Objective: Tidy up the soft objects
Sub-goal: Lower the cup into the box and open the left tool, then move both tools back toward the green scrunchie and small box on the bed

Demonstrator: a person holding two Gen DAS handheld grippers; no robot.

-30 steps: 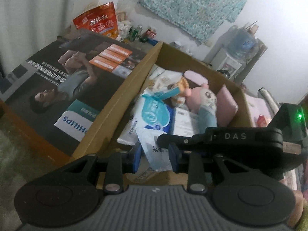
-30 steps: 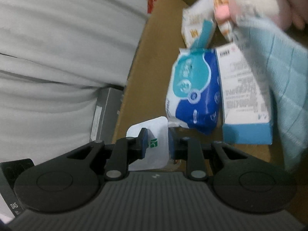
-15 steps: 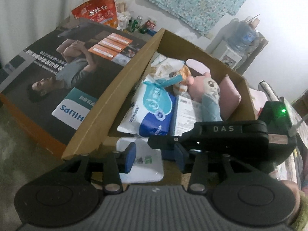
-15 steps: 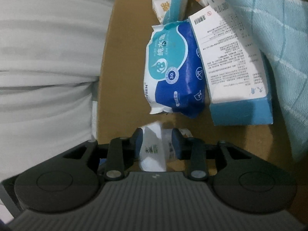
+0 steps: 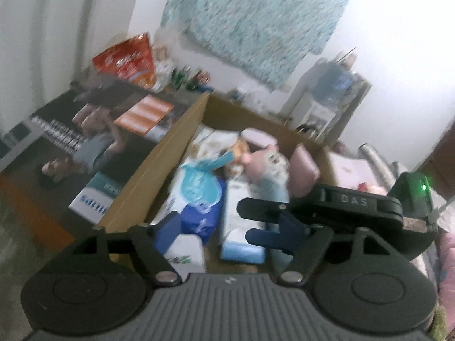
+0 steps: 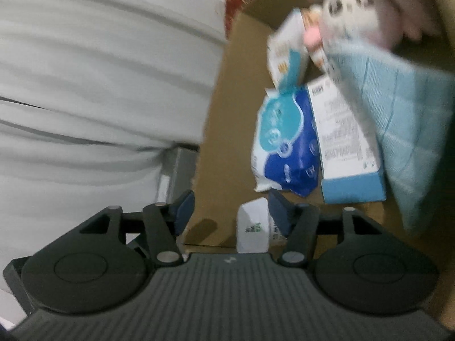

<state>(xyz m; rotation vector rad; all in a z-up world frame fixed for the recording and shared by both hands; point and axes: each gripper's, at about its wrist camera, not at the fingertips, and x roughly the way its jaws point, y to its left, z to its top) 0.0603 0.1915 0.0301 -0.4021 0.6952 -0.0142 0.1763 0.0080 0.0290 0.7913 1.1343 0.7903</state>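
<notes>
A small white tissue pack (image 5: 186, 253) (image 6: 253, 227) lies on the floor of the open cardboard box (image 5: 148, 176), at its near end. My left gripper (image 5: 227, 230) hovers over it, its jaws opening, the pack low beside the left finger and free of the pads. My right gripper (image 6: 231, 210) is opening too, with the pack close by its right finger. Deeper in the box lie a blue-and-white wipes pack (image 5: 196, 193) (image 6: 284, 147), a white-and-blue carton (image 6: 347, 142), a light blue cloth (image 6: 412, 130) and a pink plush toy (image 5: 267, 159) (image 6: 352, 8).
A large printed Philips carton (image 5: 99, 142) lies left of the box, with a red snack bag (image 5: 128, 59) behind it. A water dispenser (image 5: 332, 93) stands at the back wall. White fabric (image 6: 99, 85) fills the left of the right wrist view.
Both grippers were shut on the small white pack, lowered it into the box, then opened and let it go. Both have drawn back a little; the pictures are now blurred.
</notes>
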